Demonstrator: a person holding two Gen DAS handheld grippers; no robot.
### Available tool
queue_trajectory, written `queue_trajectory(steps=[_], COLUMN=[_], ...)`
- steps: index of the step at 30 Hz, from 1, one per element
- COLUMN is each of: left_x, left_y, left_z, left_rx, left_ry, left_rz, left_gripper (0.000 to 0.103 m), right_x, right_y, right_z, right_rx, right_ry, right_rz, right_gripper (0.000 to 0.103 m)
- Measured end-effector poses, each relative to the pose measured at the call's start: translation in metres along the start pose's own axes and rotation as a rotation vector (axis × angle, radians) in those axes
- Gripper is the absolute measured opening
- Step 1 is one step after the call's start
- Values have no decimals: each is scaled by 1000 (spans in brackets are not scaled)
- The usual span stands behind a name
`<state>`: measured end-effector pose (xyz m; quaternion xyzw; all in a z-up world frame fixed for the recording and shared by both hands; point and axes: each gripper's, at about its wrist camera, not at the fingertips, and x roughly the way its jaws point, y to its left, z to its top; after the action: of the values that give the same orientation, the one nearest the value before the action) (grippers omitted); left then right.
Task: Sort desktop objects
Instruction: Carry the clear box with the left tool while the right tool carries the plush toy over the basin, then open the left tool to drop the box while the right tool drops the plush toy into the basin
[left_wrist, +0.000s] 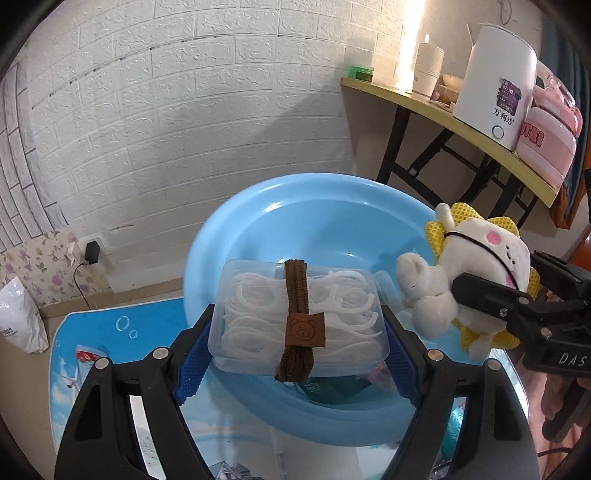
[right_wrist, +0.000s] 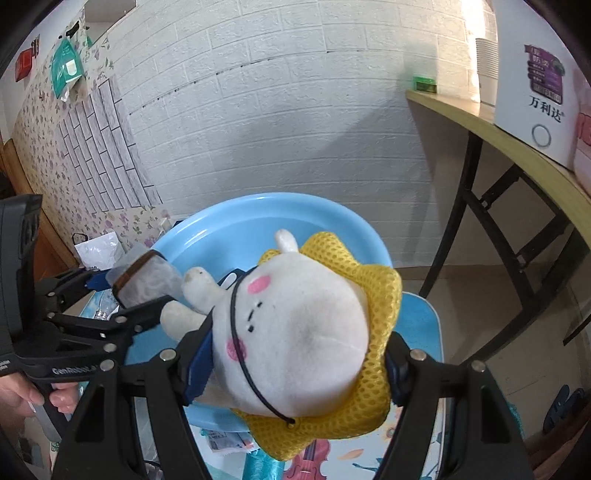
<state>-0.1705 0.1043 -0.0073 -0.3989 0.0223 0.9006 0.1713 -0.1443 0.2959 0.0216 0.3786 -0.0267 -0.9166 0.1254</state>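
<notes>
- Left gripper clamped on clear box of floss picks, brown strap round it, held over blue basin.
- Right gripper clamped on plush in yellow mesh, over same basin, just beside box.
- Side counter at right: white appliance, pink containers.
- Only right view: hand on left handle.

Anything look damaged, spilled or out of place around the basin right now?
Nothing spilled or broken. The left gripper holds the clear floss-pick box, lid shut under its brown strap, above the blue basin. The right gripper clamps the plush toy, which has a greyish smudge on its face.
</notes>
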Motion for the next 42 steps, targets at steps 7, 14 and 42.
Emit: queue_trajectory(steps=[7, 14, 42], left_x=[-13, -27, -68], left_y=[9, 30, 123], left_z=[-2, -3, -56], left_rx=[0, -47, -222], left_ry=[-39, -60, -22], left_rz=[-9, 33, 246], left_gripper=[88, 89, 90], right_x=[3, 14, -20], right_y=[3, 15, 29], right_z=[1, 13, -4], right_rx=[4, -12, 31], right_ry=[9, 21, -36], right_rz=[0, 4, -54], right_gripper=[73, 73, 95])
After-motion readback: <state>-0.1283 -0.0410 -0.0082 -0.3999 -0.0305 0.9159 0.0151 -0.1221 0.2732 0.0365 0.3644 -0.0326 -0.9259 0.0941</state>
